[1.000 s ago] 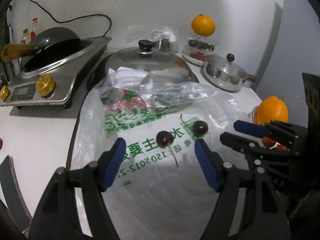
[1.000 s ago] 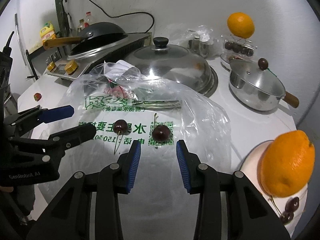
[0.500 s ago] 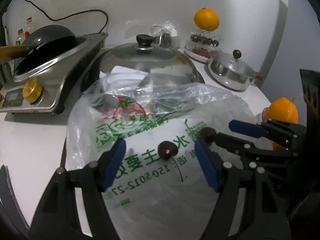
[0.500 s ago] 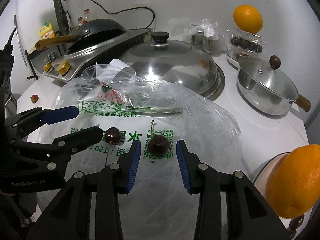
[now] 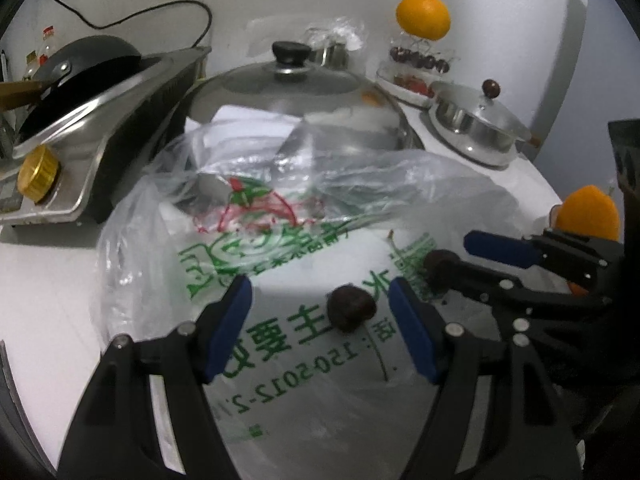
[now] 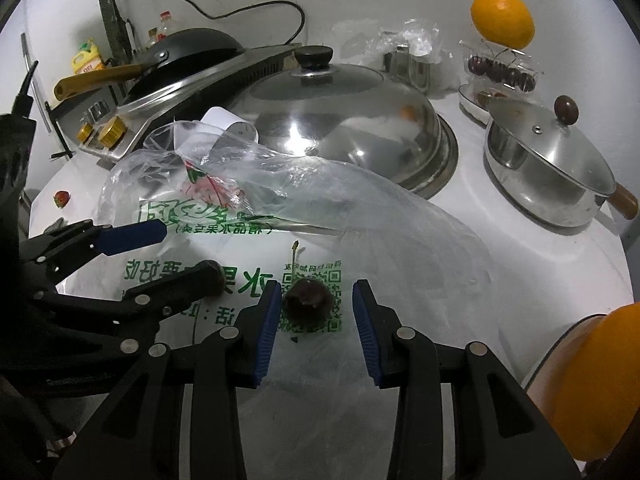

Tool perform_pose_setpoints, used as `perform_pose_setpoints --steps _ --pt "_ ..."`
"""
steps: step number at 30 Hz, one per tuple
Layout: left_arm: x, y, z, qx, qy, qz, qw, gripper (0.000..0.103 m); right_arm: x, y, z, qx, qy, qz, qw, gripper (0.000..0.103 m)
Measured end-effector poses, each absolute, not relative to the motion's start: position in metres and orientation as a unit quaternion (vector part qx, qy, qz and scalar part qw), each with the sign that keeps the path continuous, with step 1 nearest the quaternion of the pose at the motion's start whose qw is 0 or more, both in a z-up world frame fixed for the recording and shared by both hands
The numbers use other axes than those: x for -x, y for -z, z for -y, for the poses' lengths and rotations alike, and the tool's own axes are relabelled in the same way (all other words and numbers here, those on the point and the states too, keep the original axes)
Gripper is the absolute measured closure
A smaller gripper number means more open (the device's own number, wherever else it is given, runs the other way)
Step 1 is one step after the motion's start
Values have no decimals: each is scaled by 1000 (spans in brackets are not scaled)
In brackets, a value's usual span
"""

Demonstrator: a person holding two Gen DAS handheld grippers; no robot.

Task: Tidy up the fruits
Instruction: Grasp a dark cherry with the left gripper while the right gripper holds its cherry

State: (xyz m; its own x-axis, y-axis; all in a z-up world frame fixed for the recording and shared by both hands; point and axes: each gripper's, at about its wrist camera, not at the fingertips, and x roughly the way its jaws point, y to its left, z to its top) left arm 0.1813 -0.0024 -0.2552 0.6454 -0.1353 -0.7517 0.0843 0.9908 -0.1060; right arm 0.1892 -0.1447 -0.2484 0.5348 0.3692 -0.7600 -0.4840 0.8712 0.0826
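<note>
A: Cherries, two, loose on the plastic bag (image 5: 280, 360) over the desk (image 6: 540, 256). Left claw (image 5: 320, 320) apart, left cherry (image 5: 351, 307) between its pads, untouched. Right claw (image 6: 315, 312) narrower, also apart, right cherry (image 6: 307, 300) just ahead between its tips.

B: Risks?

A: Slick film, round fruit: a pad nudges it, it rolls away. Claws are close together, could collide. Pinching bag along with cherry likely too.

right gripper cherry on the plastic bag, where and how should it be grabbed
Grip the cherry across its round body, coming down from above and behind with the right gripper, whose open jaws already straddle it. Its stem points away over the plastic bag, so the two sides are free; the stem looks too thin to pinch well.
</note>
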Motion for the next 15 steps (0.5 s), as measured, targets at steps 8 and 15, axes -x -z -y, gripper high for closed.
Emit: perform_pose_setpoints --steps 8,15 --pt "-183 262 -1 31 63 -424 903 31 -195 254 142 69 -255 -422 867 64" --pt "-185 264 3 22 79 -428 900 31 -199 256 143 57 -264 -430 861 64"
